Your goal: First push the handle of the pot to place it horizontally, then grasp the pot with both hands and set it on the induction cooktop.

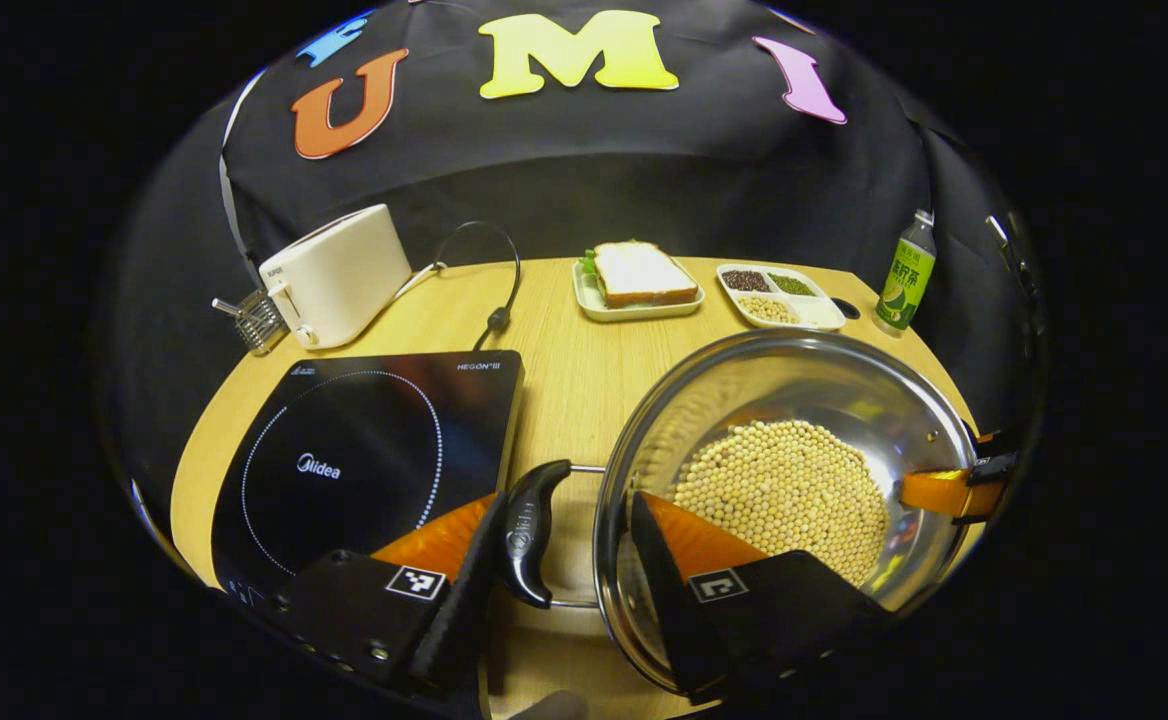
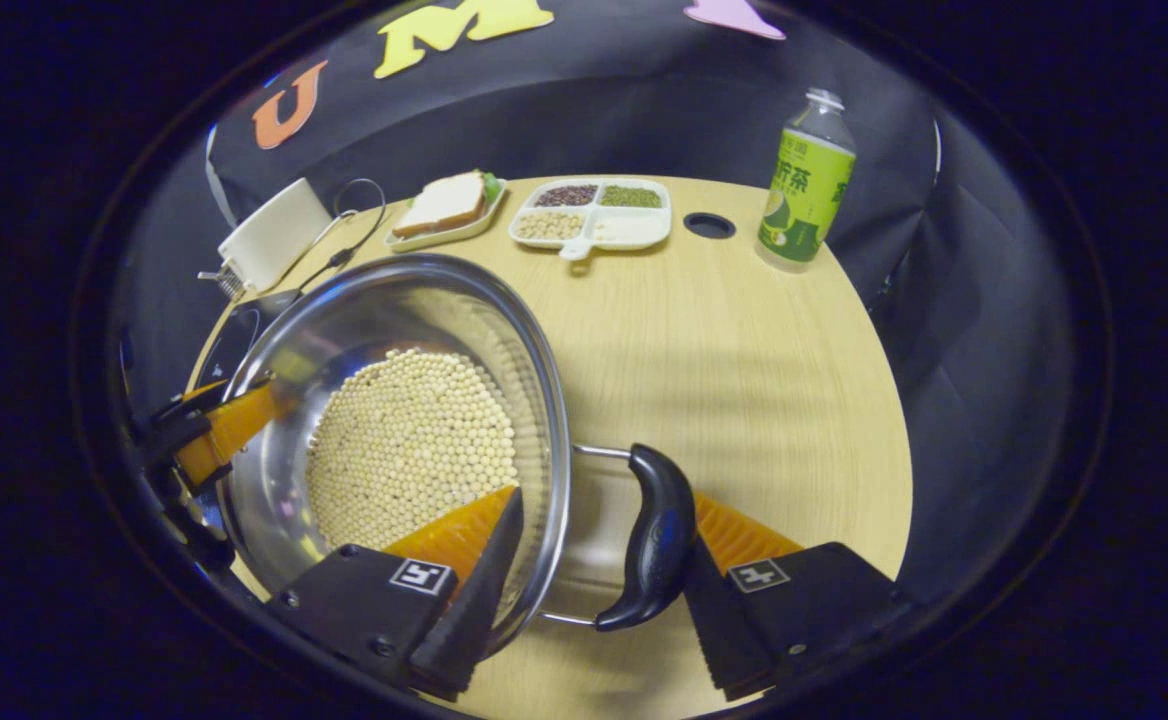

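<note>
A steel pot with a layer of soybeans stands right of the black induction cooktop. Its two black side handles lie level. My left gripper straddles the near handle, one finger outside against it and the other inside against the pot wall. In the right gripper view my right gripper holds the opposite handle of the pot the same way. Each gripper's finger shows across the pot in the other view. Whether the pot rests on the table or hangs just above it I cannot tell.
At the back of the round wooden table stand a white toaster with its cable, a sandwich on a plate, a divided tray of grains and a green bottle. Bare table lies right of the pot.
</note>
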